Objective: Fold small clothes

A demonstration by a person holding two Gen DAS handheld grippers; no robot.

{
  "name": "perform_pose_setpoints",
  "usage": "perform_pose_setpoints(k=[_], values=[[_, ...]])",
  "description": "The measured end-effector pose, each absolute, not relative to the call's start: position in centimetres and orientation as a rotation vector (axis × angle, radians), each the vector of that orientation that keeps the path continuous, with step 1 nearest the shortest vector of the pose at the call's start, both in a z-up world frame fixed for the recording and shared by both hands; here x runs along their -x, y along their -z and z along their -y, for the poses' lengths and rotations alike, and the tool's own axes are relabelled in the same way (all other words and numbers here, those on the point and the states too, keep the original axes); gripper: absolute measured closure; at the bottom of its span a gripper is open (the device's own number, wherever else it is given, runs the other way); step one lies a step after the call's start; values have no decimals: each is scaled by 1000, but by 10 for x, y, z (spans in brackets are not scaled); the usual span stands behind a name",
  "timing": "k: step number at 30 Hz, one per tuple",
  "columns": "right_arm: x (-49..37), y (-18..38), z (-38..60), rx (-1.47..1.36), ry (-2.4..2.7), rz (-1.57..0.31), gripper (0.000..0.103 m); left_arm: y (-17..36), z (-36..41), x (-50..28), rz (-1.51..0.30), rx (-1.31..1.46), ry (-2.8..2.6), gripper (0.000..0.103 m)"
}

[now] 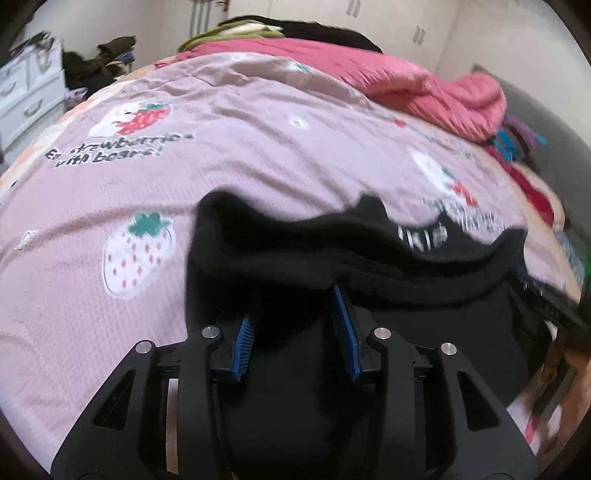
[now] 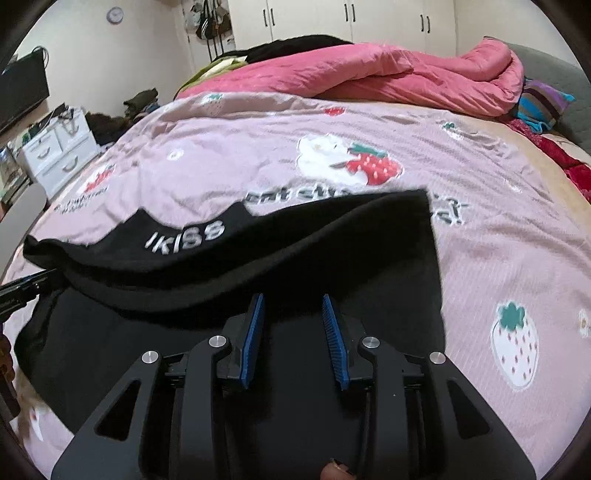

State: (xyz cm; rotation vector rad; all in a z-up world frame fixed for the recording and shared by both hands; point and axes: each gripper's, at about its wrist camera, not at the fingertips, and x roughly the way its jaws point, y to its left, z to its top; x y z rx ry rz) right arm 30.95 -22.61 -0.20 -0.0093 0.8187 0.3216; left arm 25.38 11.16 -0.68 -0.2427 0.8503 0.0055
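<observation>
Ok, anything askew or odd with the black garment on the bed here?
The black garment lies unevenly: its folded-over top edge with the white lettering runs wavy and slanted across the pink strawberry bedspread, not square. No damage shows; both views are motion-blurred.

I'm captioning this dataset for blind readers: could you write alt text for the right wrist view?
The right gripper, jaws apart, hovers over a black garment with white "IKISS" lettering, folded over itself on a pink strawberry-print bedspread. A rumpled pink quilt lies at the far side of the bed, with white wardrobes behind.
</observation>
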Motion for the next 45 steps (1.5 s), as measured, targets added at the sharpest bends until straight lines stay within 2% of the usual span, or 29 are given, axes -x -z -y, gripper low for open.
perform_pose_setpoints(k=[4,8,11,16,17,18,19,20,21,26,32,37,40,45], values=[[-317,-7,243,-27,-286,-781,67,-5,-135,-255,-794,328,-48,66],[-319,-9,269,-25,-197,-773,46,-9,-155,-252,-782,400,-78,62],[-325,1,285,-22,-168,-823,46,-2,-157,-251,-819,398,-72,52],[-330,15,297,-88,-177,-872,45,15,-149,-250,-872,344,-71,52],[-330,16,297,-94,-180,-872,45,17,-147,-250,-876,334,-67,57],[-329,16,297,-101,-194,-871,53,18,-144,-249,-878,321,-58,74],[-328,16,297,-109,-216,-867,65,19,-141,-249,-880,296,-57,84],[-327,15,296,-114,-231,-862,88,18,-140,-248,-876,280,-62,95],[-326,12,295,-120,-240,-848,96,15,-138,-247,-863,254,-65,98],[-317,-11,304,-160,-221,-740,96,-4,-144,-239,-789,253,-60,99],[-323,7,308,-163,-178,-803,96,17,-155,-245,-840,271,-85,101],[-319,13,303,-125,-175,-829,95,16,-149,-242,-842,238,-84,101],[-314,15,304,-129,-186,-850,88,12,-147,-238,-844,232,-85,99],[-297,9,306,-107,-202,-844,68,7,-147,-232,-850,237,-73,99]])
